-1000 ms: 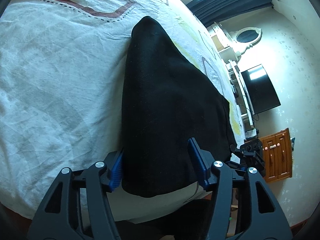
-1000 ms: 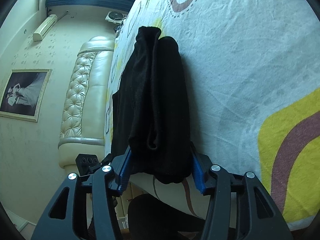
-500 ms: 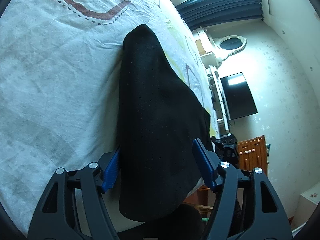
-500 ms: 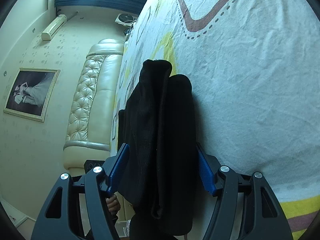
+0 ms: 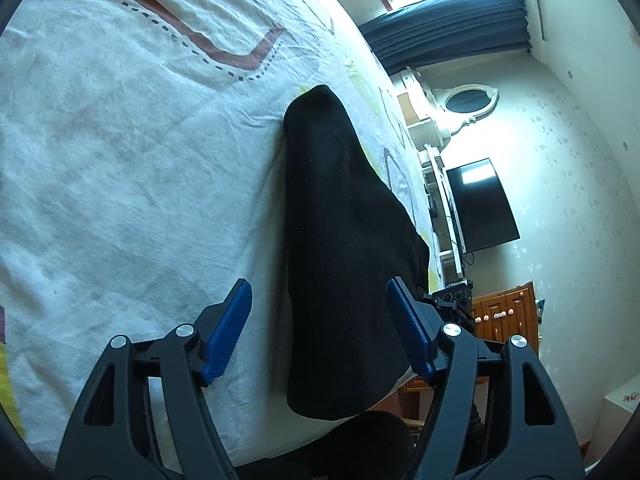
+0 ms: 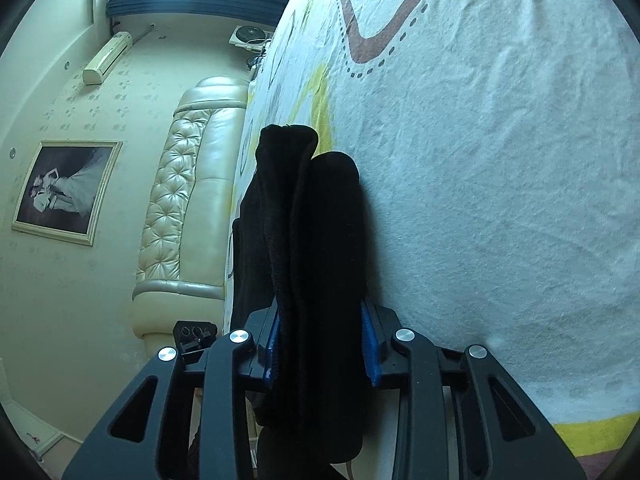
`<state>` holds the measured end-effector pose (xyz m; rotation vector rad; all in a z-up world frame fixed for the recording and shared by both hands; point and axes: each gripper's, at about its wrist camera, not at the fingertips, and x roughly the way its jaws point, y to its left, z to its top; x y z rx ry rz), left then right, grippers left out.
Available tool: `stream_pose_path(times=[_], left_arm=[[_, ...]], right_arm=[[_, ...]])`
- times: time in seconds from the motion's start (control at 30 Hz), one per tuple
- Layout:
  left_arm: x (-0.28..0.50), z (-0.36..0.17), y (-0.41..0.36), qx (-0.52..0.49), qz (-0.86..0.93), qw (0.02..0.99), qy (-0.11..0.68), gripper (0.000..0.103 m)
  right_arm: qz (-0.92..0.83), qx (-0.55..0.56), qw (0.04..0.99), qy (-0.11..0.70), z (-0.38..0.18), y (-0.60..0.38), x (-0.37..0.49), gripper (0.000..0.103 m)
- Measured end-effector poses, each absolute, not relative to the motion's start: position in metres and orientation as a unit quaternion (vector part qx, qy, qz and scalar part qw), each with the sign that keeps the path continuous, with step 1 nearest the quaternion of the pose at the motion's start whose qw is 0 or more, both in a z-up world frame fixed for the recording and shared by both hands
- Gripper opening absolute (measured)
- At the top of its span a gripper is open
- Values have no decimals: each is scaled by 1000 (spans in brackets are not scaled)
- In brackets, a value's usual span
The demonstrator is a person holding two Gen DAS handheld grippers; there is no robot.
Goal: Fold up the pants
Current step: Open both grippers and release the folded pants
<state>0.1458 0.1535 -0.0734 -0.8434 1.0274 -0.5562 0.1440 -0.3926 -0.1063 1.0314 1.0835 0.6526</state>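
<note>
We see the black pants [image 5: 348, 248] lying folded into a long, narrow bundle on the white patterned bedspread [image 5: 120, 200], with their near end hanging over the edge of the bed. In the left wrist view the bundle runs between the pads of the left gripper [image 5: 320, 332]: the cloth lies against or just beside the right-hand blue pad [image 5: 408, 332], while the left-hand pad stands apart from it with bare sheet between, so this claw is spread and clamps nothing. In the right wrist view the stacked layers of the pants [image 6: 320, 260] fill the gap of the right gripper [image 6: 322, 344], whose jaws are closing, both blue pads [image 6: 370, 344] pressed on the cloth. Both grippers point forward and slightly downward along the bundle, across the bed, and the padded headboard [image 6: 180, 200] shows left of the right one
</note>
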Motion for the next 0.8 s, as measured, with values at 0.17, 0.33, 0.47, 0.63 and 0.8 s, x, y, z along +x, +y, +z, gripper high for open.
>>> stream_pose_path(times=[0.17,0.33,0.47,0.63,0.8], left_arm=[[155,-75,151,-401,-249,747,469,69],[182,-77,142,-390,-253,751,469,69],[211,-79,129,-376,-252,753,478,69],[231,-80,101,-316,-254,766,498,69],[232,-80,89,-265,-263,786,493,68]], right_arm=[[284,466,686,481,-103,-403,140,33],[275,467,707,454,-85,-417,142,68],[279,469,713,440,-77,-414,165,74],[285,454,710,457,-81,-388,198,74],[266,427,710,493,-92,-373,211,39]])
